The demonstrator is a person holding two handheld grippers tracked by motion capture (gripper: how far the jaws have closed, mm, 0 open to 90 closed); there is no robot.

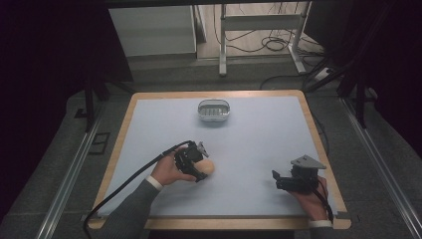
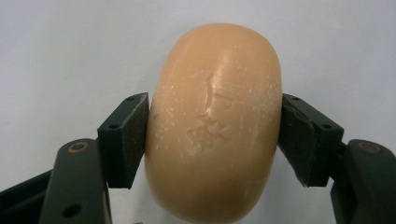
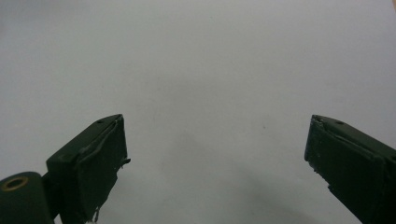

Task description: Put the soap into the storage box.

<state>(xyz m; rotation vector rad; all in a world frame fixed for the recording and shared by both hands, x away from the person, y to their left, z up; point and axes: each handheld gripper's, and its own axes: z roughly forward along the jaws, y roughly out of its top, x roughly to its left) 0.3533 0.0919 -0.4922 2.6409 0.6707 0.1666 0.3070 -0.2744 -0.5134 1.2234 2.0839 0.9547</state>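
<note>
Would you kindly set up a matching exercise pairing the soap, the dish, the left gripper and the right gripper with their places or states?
1. soap
2. dish
3. left gripper
4. right gripper

a. open over bare table
b. far side of the table, apart from both grippers
c. peach bar lying on the table
d. fingers pressed on a bar's sides

Pairs: 1-c, 2-b, 3-d, 4-a

Soap dish (image 1: 213, 110): clear, ridged, far centre of table (image 1: 259, 149). Table: pale blue top, wooden rim. Floor: cables (image 1: 271, 44), metal frame legs (image 1: 222, 50).
</note>
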